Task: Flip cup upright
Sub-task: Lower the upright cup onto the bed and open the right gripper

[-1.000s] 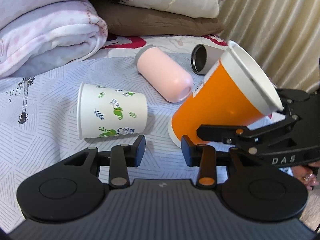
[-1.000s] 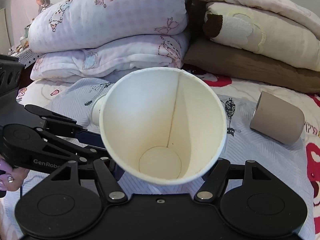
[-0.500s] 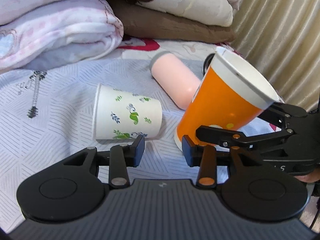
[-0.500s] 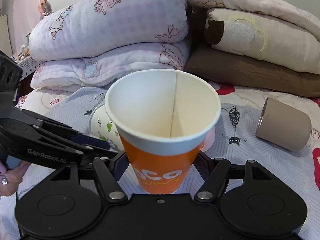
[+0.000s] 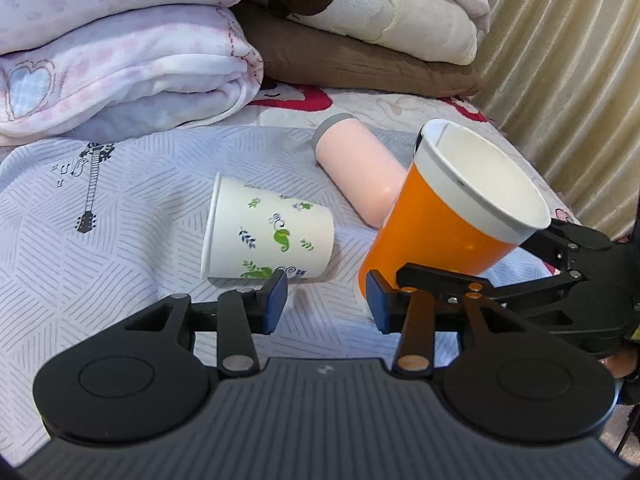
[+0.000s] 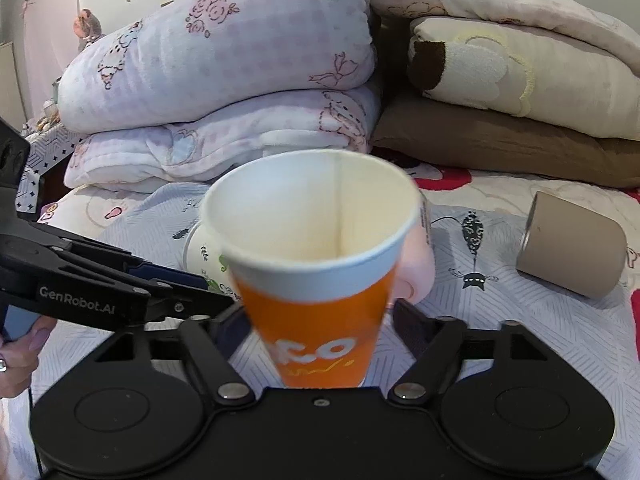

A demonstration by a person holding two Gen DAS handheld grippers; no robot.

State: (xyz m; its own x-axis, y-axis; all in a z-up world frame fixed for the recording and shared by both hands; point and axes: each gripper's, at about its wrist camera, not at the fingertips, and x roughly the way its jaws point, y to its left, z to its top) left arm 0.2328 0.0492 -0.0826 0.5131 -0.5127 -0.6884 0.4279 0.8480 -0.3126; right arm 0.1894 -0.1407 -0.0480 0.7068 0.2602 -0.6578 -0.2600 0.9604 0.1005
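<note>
An orange paper cup (image 5: 448, 220) with a white rim is held in my right gripper (image 6: 320, 312), mouth up and tilted, its base close to the bedsheet. It fills the middle of the right wrist view (image 6: 316, 280); the jaws press its lower sides. My left gripper (image 5: 326, 300) is open and empty, just in front of a white cup with green leaf print (image 5: 268, 232) that lies on its side. A pink cup (image 5: 360, 172) lies on its side behind them.
A beige-brown cup (image 6: 572, 252) lies on its side at the right. Folded blankets (image 5: 120, 72) and brown pillows (image 5: 360, 60) are stacked at the back. A curtain (image 5: 580, 60) hangs at the right. The bedsheet (image 5: 100, 240) is soft and patterned.
My right gripper has turned the orange cup from lying tilted toward the camera to nearly upright and lowered it. My left gripper drew back slightly and stayed open.
</note>
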